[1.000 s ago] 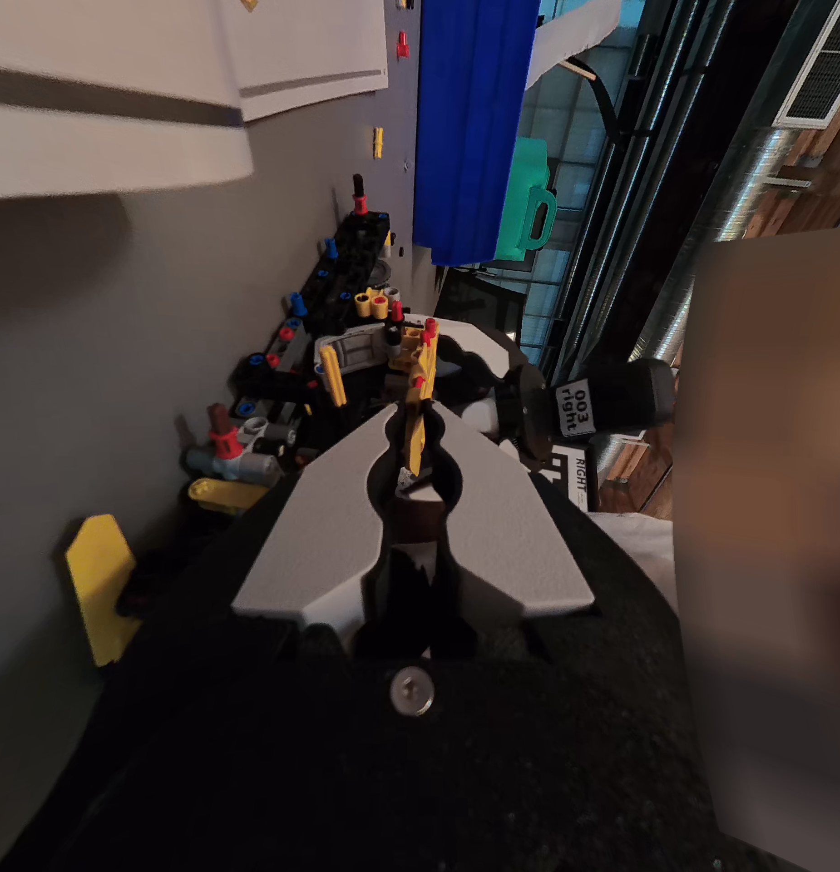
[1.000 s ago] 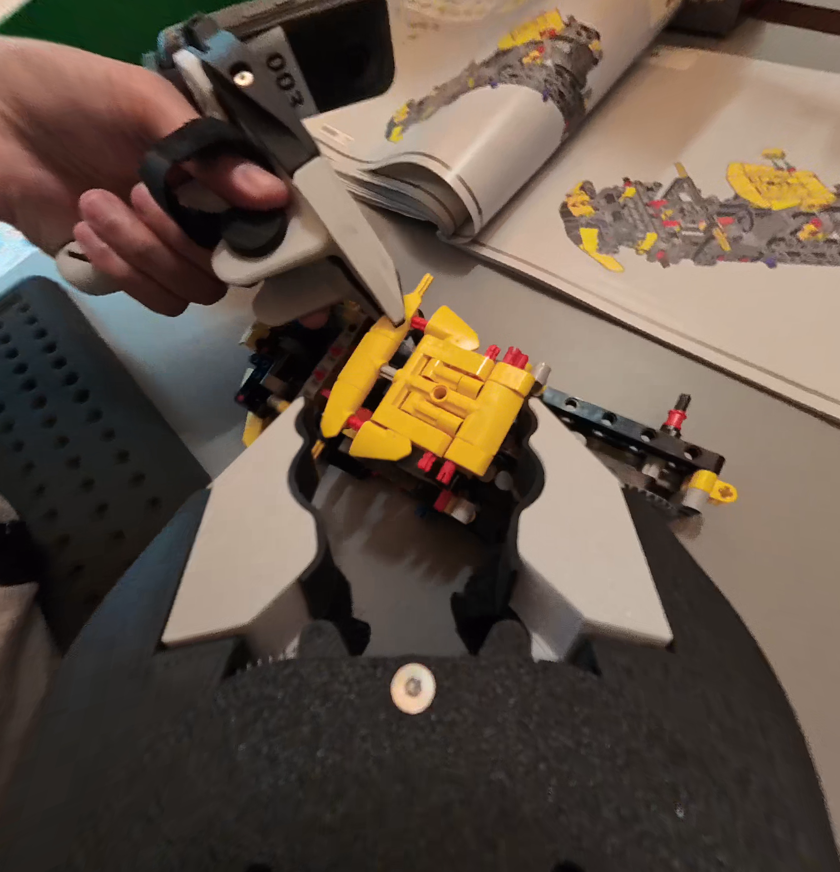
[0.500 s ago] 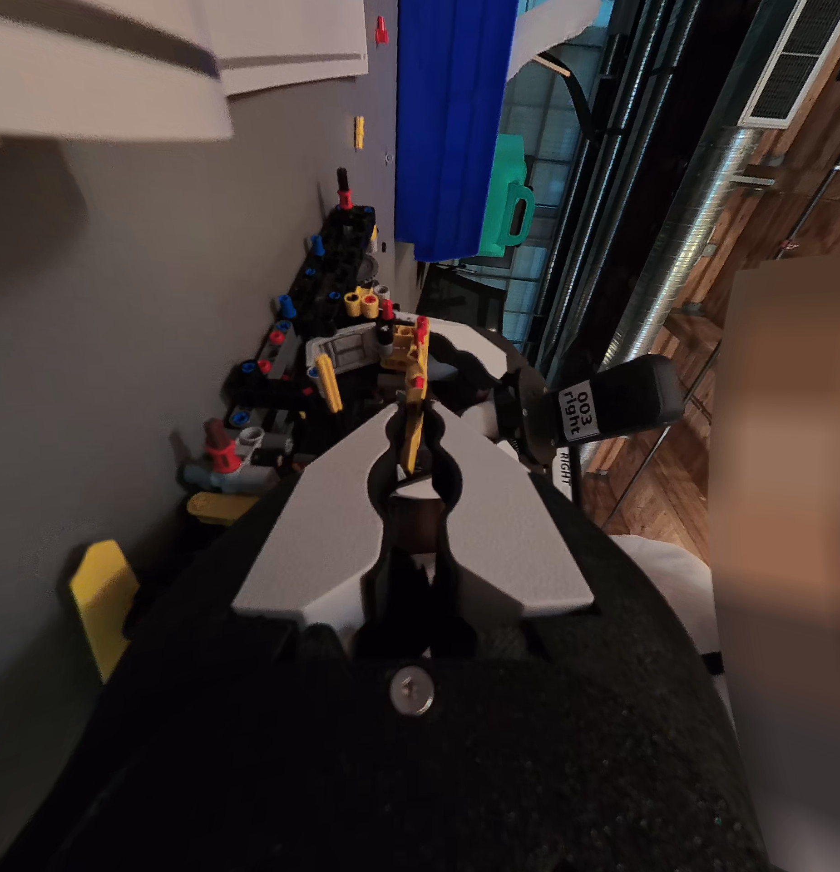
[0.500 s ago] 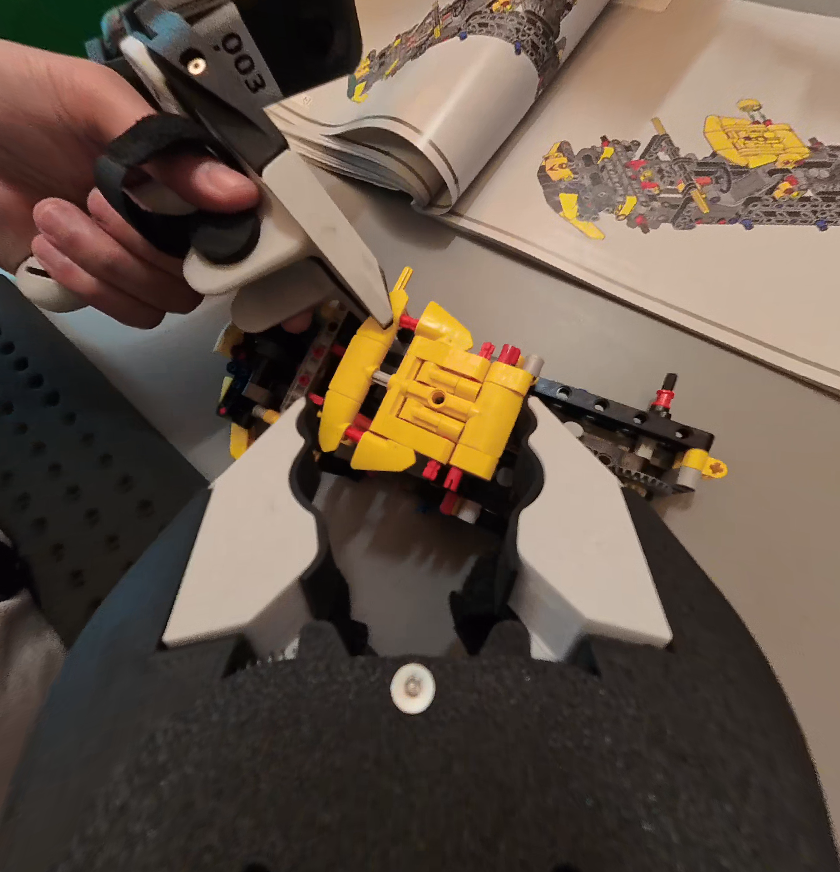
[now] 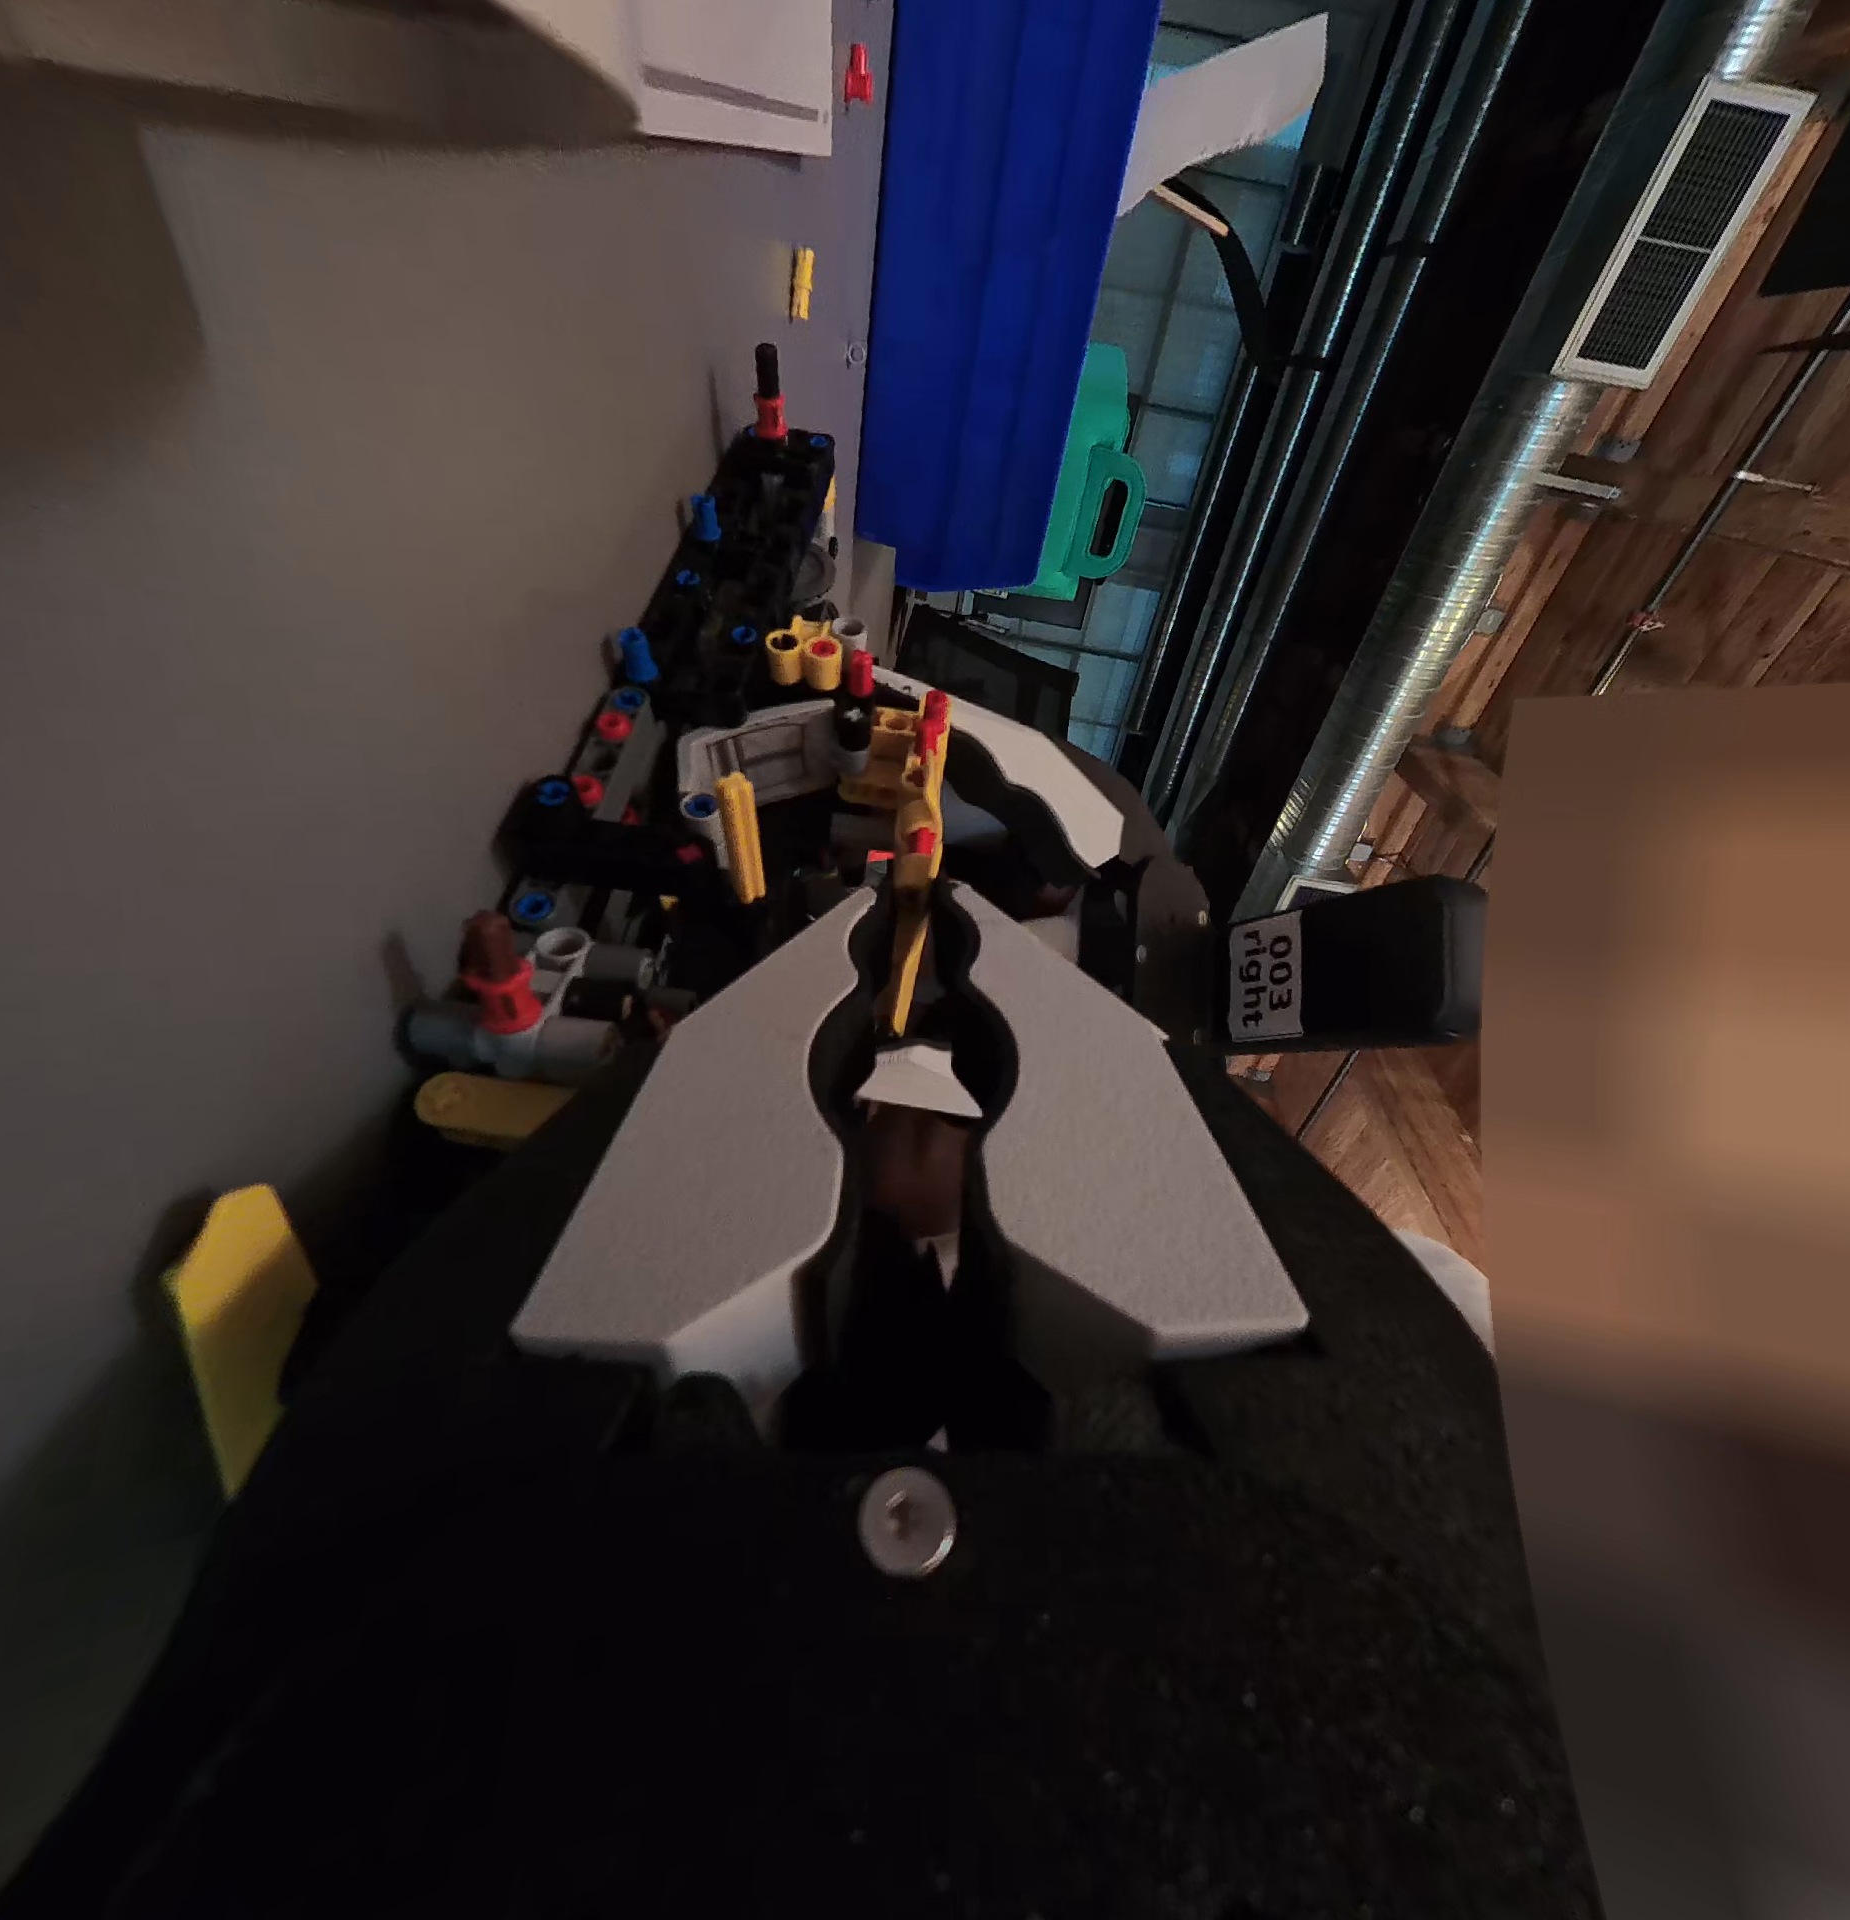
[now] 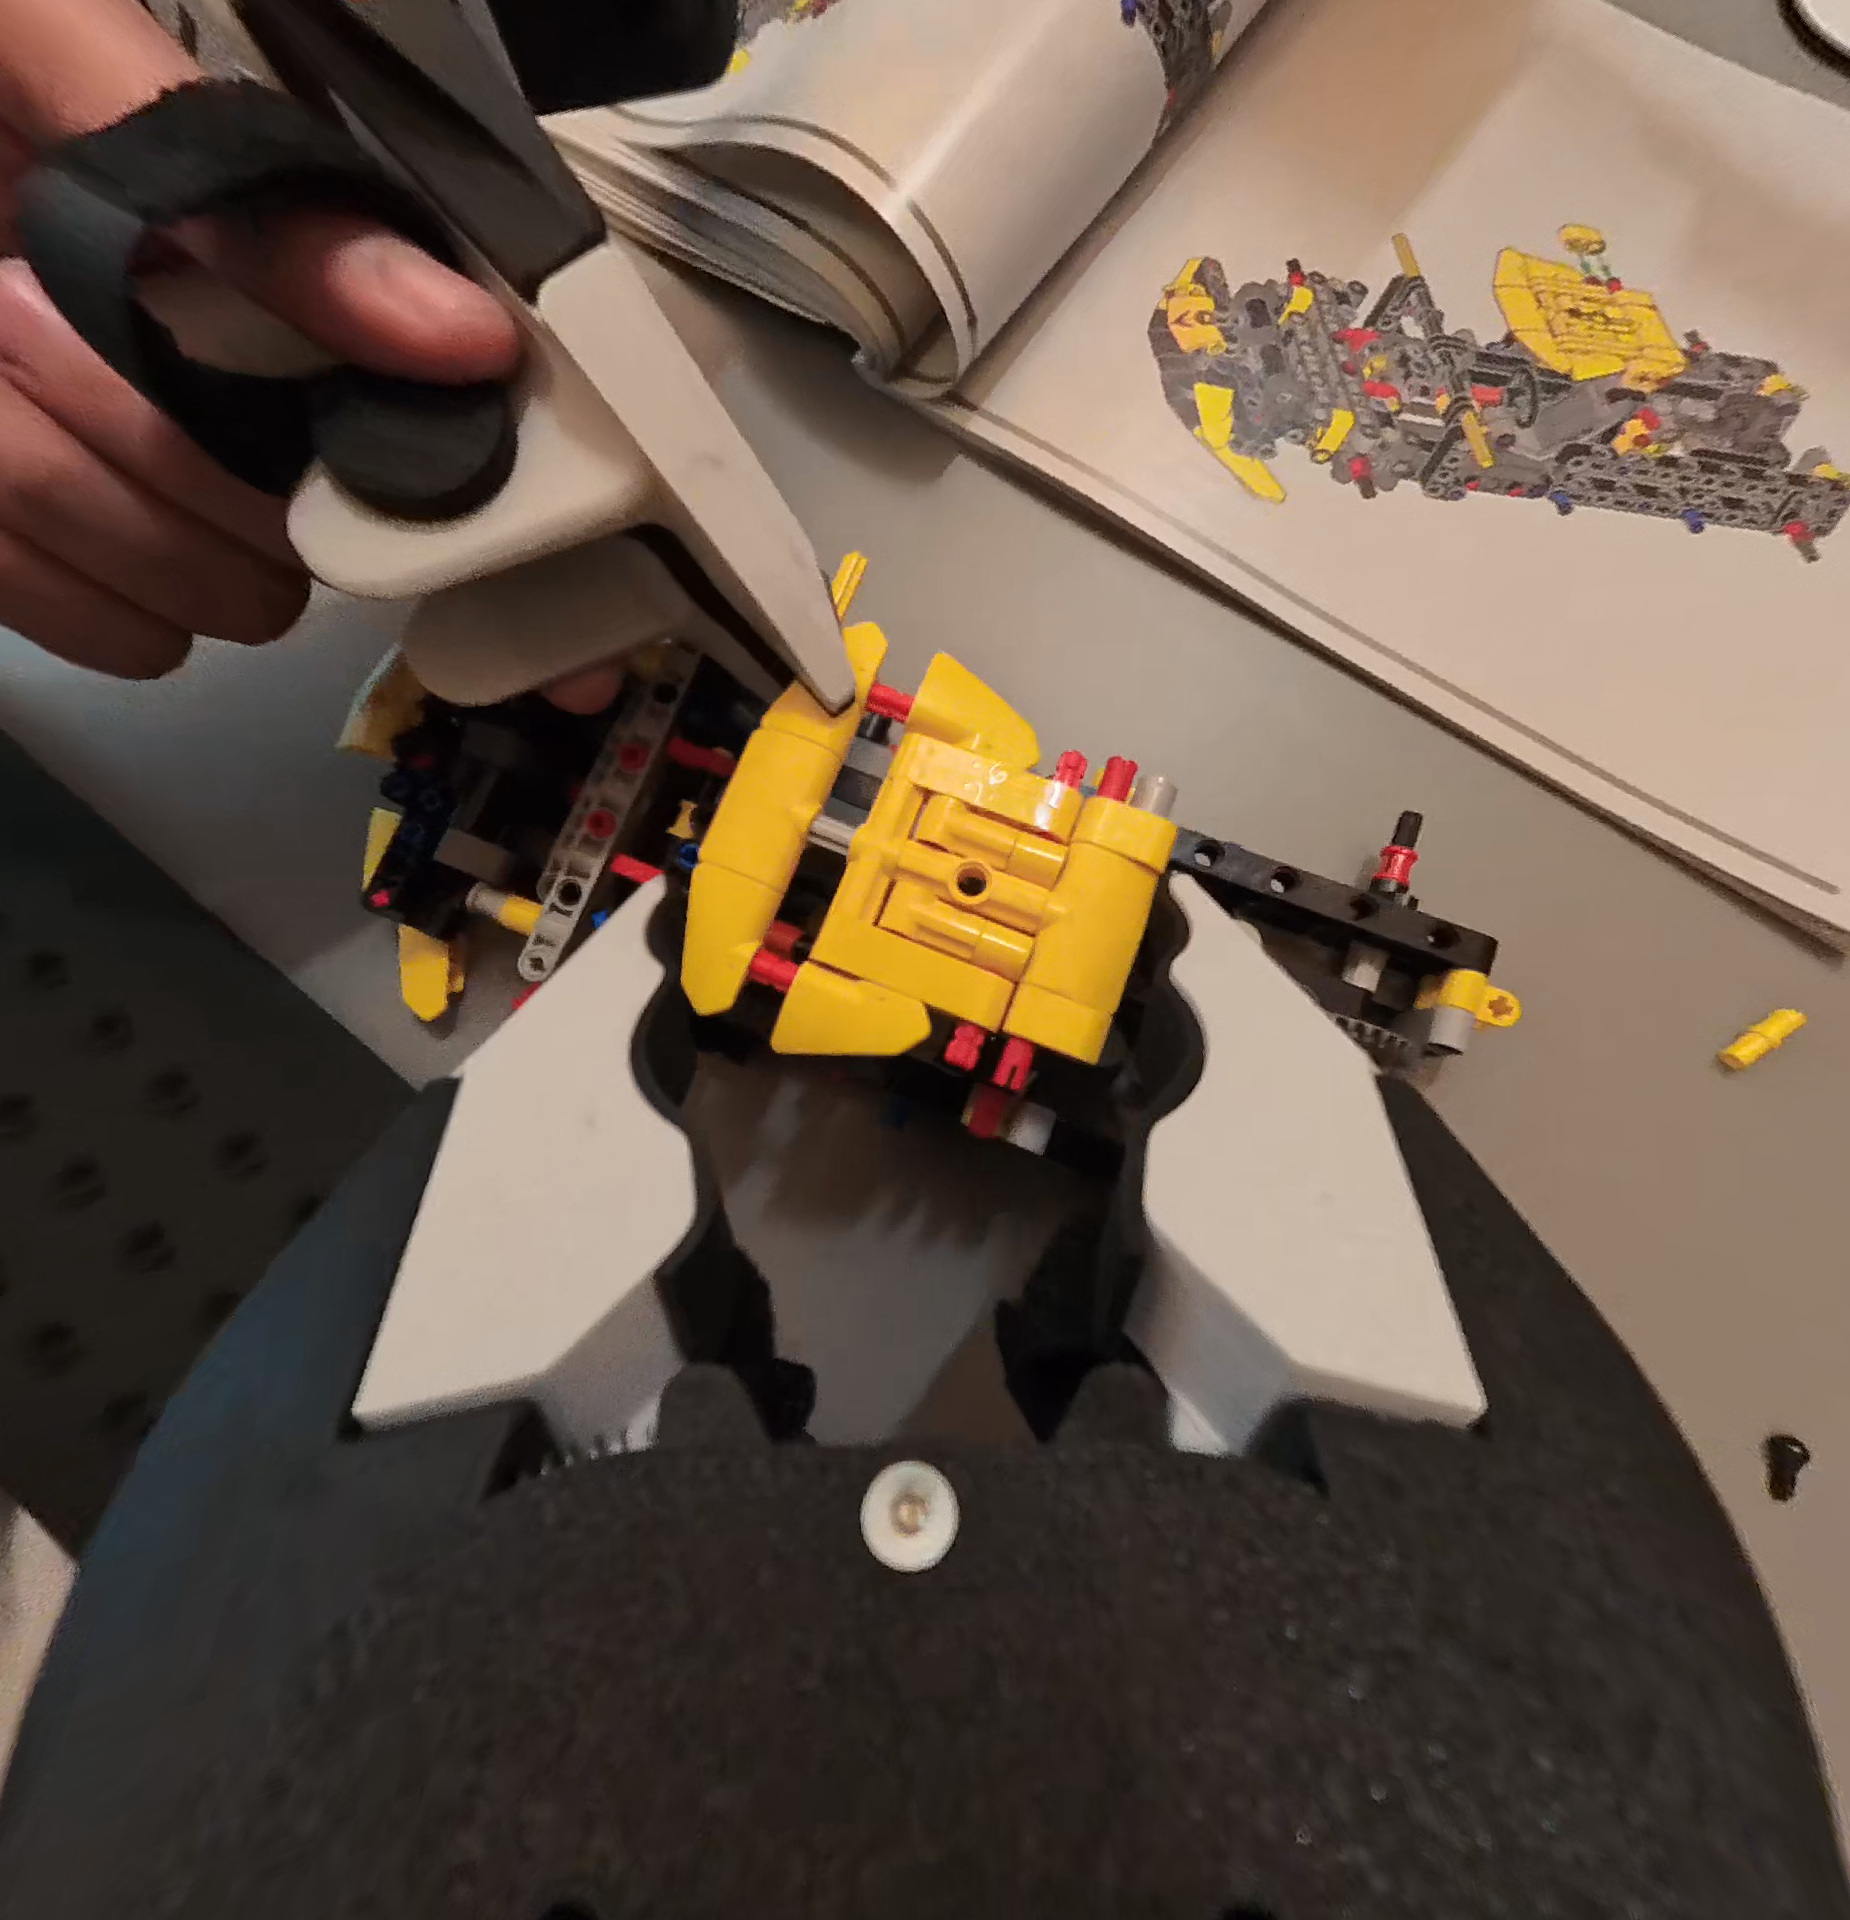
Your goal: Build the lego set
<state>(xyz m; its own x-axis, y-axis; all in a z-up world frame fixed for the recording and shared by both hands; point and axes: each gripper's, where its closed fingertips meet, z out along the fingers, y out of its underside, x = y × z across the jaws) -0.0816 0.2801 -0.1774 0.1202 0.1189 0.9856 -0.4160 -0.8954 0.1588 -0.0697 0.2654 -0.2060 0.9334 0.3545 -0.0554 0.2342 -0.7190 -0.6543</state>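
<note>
The right gripper (image 6: 916, 977) has its fingers spread wide on either side of the yellow cab block (image 6: 962, 894) of the lego model (image 6: 609, 831); the finger tips stand just beside the block's two ends, and whether they press on it cannot be told. The model lies on the grey table (image 6: 1160, 644), its black beam (image 6: 1336, 914) running out to the right past the right finger.

The left gripper (image 5: 908, 914) has its fingers pressed nearly together, pinching a thin yellow piece (image 5: 913, 925) that stands edgewise between the tips (in the right wrist view the same tips meet the yellow panel at the cab's left end). A person's hand (image 6: 142, 416) grips that tool's handle at upper left.

Near the model, a loose yellow pin (image 6: 1760, 1039) lies on the table to the right, and a small black pin (image 6: 1785, 1463) closer in. Beyond the model the open instruction booklet (image 6: 1420, 582) lies flat, its pages curled up at the left. Farthest off in the left wrist view stand a blue bin (image 5: 1004, 291) and a green item (image 5: 1103, 488) behind it.
</note>
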